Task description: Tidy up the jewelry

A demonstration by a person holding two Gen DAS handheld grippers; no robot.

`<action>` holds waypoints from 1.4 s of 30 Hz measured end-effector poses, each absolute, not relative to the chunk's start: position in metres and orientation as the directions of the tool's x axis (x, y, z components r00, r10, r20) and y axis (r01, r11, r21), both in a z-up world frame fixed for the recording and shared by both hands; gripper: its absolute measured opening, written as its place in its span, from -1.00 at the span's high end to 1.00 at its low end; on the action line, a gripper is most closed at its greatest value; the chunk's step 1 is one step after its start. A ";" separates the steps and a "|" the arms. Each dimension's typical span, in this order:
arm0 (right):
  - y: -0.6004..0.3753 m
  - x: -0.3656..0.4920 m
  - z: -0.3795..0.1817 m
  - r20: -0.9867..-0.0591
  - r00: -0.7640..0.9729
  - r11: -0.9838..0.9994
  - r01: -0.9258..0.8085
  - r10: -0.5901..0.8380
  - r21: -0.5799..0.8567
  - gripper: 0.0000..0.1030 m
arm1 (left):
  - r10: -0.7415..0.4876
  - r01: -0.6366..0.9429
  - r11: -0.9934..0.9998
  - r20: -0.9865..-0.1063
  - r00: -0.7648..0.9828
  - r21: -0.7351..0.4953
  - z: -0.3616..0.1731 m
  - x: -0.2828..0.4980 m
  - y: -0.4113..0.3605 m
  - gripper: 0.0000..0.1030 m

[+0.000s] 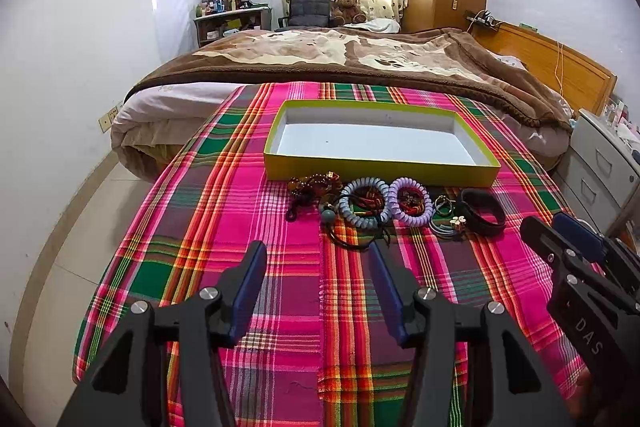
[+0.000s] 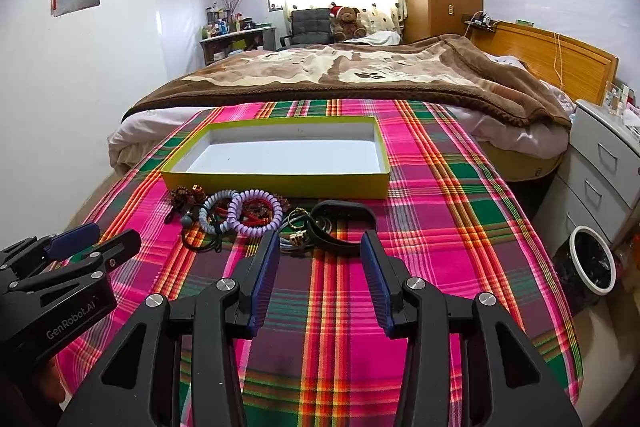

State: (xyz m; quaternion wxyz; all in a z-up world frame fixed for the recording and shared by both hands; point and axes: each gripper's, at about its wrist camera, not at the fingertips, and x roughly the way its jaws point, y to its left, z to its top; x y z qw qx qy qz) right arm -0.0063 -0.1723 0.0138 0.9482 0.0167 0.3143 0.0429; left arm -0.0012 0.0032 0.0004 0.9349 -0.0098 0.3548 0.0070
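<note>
Here, both the left tool [image 1: 318,263] and right tool [image 2: 320,253] gape wide and empty, near the jewelry pile [image 1: 394,207] before the far yellow-green box [image 1: 382,167].

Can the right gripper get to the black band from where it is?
Probably yes: the right gripper is open, the black band lies just ahead of its fingers on the plaid cloth, nothing between.
</note>
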 end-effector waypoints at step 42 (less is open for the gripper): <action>-0.171 -0.008 0.017 -0.589 0.803 0.996 -0.071 0.089 0.052 0.17 | 0.018 -0.027 1.000 -0.666 0.746 -0.004 0.003 -0.003 0.004 -0.06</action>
